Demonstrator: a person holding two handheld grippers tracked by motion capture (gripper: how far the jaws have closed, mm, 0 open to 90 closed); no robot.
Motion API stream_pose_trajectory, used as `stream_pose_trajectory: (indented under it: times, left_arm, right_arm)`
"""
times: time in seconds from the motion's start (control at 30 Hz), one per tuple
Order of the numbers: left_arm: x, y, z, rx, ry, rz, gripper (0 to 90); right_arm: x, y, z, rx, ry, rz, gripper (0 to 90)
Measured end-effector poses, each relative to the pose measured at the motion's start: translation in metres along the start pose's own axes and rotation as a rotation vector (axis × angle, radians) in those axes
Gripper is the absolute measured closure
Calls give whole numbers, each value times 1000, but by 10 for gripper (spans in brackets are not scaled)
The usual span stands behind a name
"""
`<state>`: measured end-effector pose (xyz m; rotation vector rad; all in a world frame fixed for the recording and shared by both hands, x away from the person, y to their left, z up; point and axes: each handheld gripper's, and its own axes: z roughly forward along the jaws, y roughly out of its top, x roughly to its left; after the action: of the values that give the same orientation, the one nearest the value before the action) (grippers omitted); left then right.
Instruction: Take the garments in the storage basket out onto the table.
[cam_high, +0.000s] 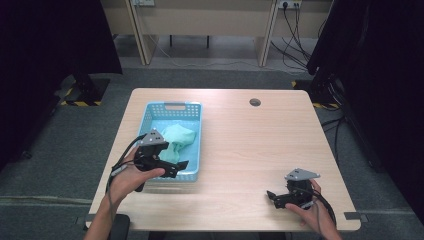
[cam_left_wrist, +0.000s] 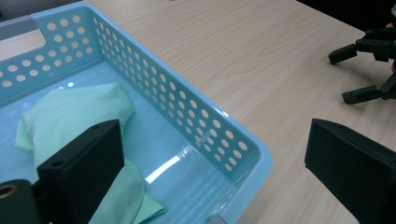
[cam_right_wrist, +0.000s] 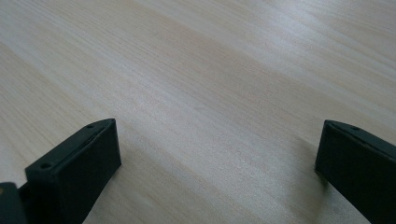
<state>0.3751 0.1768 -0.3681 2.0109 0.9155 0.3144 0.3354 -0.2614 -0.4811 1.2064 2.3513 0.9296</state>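
A light blue perforated basket (cam_high: 194, 111) stands on the left half of the wooden table (cam_high: 250, 145). A pale green cloth (cam_high: 177, 137) lies crumpled inside it. My left gripper (cam_high: 180, 167) hovers open over the basket's near right corner. In the left gripper view, the left gripper (cam_left_wrist: 212, 140) straddles the basket wall (cam_left_wrist: 187, 116): one jaw is above the cloth (cam_left_wrist: 74, 112), the other outside over the table. My right gripper (cam_high: 271, 197) is open low over the table's near right, pointing left, with nothing between its jaws (cam_right_wrist: 217, 135). The right gripper (cam_left_wrist: 341, 77) also appears far off in the left gripper view.
A small round grommet (cam_high: 255, 102) sits in the tabletop near the far edge. Bare wood (cam_right_wrist: 210, 70) lies under the right gripper. Dark curtains and stands flank the table; cables trail on the floor beyond it.
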Motion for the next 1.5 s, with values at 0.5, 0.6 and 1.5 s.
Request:
stream_pose_trajectory:
  times: [0.5,0.6,1.5]
  left_arm:
    - [30,7,19,27,40,-57,45]
    - [33,9,20,21,41,-65,45]
    - [59,11,41,65,90,-100,48]
  right_arm:
    - [0,0,0,0,0,-1,3]
    - [0,0,0,0,0,0,3]
    - [0,0,0,0,0,0,3]
